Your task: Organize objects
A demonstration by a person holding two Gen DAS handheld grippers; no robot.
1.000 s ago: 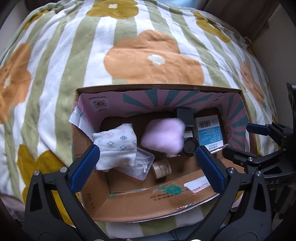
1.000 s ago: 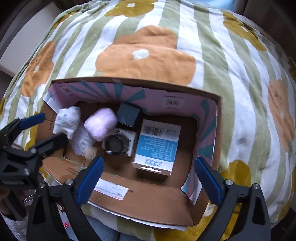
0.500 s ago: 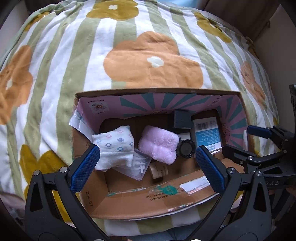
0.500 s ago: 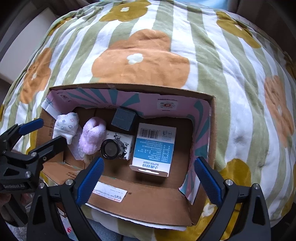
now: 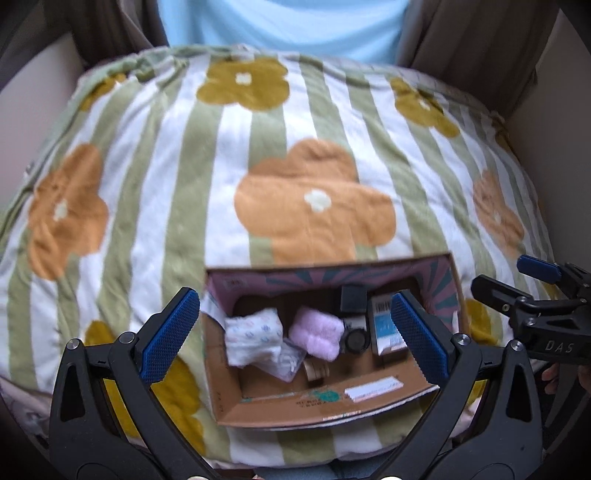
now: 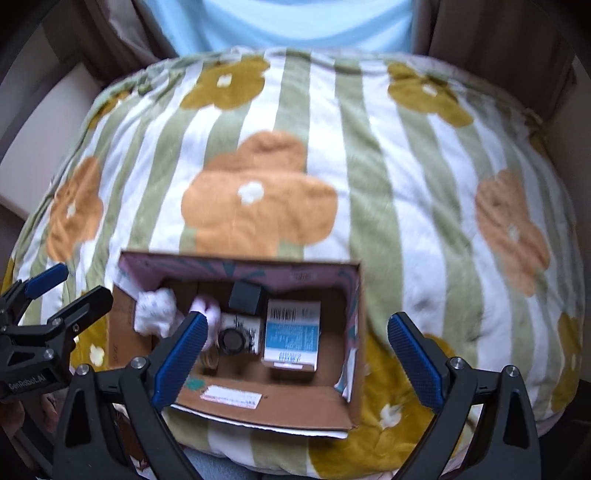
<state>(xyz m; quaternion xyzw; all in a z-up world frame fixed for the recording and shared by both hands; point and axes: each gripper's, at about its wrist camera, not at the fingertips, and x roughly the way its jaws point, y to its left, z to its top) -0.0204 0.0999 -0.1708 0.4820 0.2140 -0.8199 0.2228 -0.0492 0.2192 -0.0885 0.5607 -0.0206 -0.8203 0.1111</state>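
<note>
An open cardboard box point(image 5: 325, 400) point(image 6: 258, 406) rests on a flowered, striped blanket. Inside lie a white patterned cloth point(image 5: 253, 334) point(image 6: 155, 310), a pink fluffy cloth point(image 5: 317, 332) point(image 6: 207, 308), a clear plastic bag point(image 5: 290, 360), a small tan jar point(image 5: 316, 369), a black round lid point(image 5: 356, 341) point(image 6: 231, 339), a black cube point(image 5: 352, 299) point(image 6: 245, 297) and a blue-and-white carton point(image 5: 386, 326) point(image 6: 291, 334). My left gripper point(image 5: 295, 336) hovers open above the box, holding nothing. My right gripper point(image 6: 295, 356) is open too, above the box's near right part.
The blanket point(image 5: 314, 199) point(image 6: 406, 184) covers a bulging cushion with much bare surface beyond the box. A light blue fabric point(image 5: 284, 26) lies at the far end. Brown upholstery flanks both sides. The right gripper point(image 5: 543, 306) shows at the left view's right edge.
Both grippers have pulled back and up from the box, so it looks smaller and the far blanket shows. The pink fluffy cloth dropped from mid-air and now lies settled in the box.
</note>
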